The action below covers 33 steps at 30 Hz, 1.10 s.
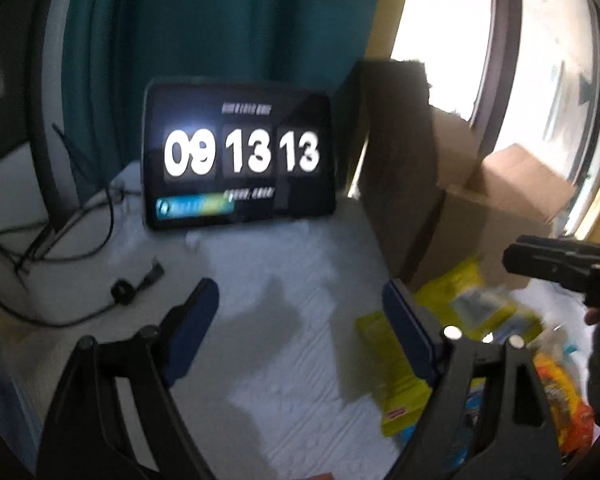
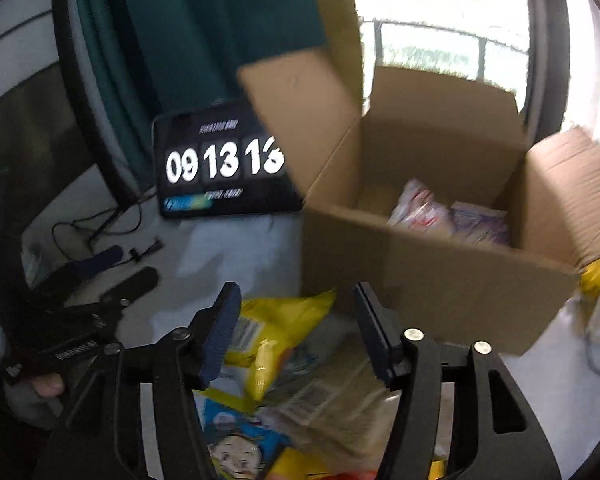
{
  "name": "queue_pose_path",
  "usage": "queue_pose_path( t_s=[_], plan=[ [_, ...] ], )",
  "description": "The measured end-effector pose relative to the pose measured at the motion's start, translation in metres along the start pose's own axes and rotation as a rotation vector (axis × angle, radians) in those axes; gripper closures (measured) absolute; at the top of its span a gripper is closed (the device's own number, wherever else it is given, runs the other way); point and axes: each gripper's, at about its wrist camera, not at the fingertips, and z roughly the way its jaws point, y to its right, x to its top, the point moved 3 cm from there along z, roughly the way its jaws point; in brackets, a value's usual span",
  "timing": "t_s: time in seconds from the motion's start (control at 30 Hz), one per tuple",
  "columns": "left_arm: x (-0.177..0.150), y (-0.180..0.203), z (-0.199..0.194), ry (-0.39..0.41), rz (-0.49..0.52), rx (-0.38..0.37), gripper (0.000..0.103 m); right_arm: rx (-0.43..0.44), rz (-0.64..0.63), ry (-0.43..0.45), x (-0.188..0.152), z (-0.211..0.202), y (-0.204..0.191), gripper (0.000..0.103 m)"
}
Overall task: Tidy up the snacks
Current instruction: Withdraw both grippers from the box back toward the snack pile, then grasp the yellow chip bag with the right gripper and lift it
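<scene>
**Operator:** Tongs first: my left tongs stand wide with nothing between the blue pads, only bare white surface under them. My right tongs are spread too, nothing gripped; they hang over the snack heap.

**Partner:** Where are the snacks?

**Operator:** Piled on the surface right below my right tongs, against the near wall of the cardboard box. On top I see a crinkly yellow bag with a pale label panel, a flat clear packet with a barcode, and a blue pack printed with a cartoon face. From my left camera an orange bag lies at the far right of the heap.

**Partner:** And the box itself?

**Operator:** Plain brown corrugated card, flaps up and splayed. Inside it lie two soft packets, one white with red, one pale lilac; print too blurred for me to read.

**Partner:** Anything around it?

**Operator:** A dark tablet leans just left of the box, showing big white digits "09 13 13". Black cables trail at the left, with a teal curtain behind and a bright window beyond the box.
</scene>
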Motion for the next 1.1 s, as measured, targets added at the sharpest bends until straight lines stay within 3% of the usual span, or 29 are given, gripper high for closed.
queue_pose_path(
  t_s=[0.2, 0.33, 0.47, 0.53, 0.67, 0.93, 1.1],
  plan=[
    [-0.016, -0.001, 0.026, -0.092, -0.01, -0.039, 0.018, 0.036, 0.061, -0.125, -0.019, 0.036, -0.01, 0.036],
    [-0.025, 0.005, 0.037, -0.149, -0.004, -0.094, 0.018, 0.058, 0.093, -0.159, -0.026, 0.046, -0.015, 0.032],
    [-0.025, 0.006, 0.037, -0.158, -0.006, -0.103, 0.018, 0.052, 0.093, -0.188, -0.032, 0.056, -0.023, 0.031],
    [-0.024, 0.006, 0.036, -0.156, -0.013, -0.107, 0.018, 0.057, 0.085, -0.183, -0.033, 0.057, -0.026, 0.033],
    [-0.023, 0.007, 0.034, -0.142, -0.012, -0.117, 0.018, 0.05, 0.077, -0.166, -0.032, 0.053, -0.028, 0.052],
    [-0.013, 0.025, 0.006, -0.107, -0.021, -0.157, 0.018, -0.008, 0.065, -0.006, -0.017, -0.008, -0.016, 0.054],
    [-0.007, 0.067, -0.01, -0.089, 0.07, -0.22, 0.018, -0.016, 0.09, 0.082, -0.011, -0.052, 0.01, 0.054]
  ],
)
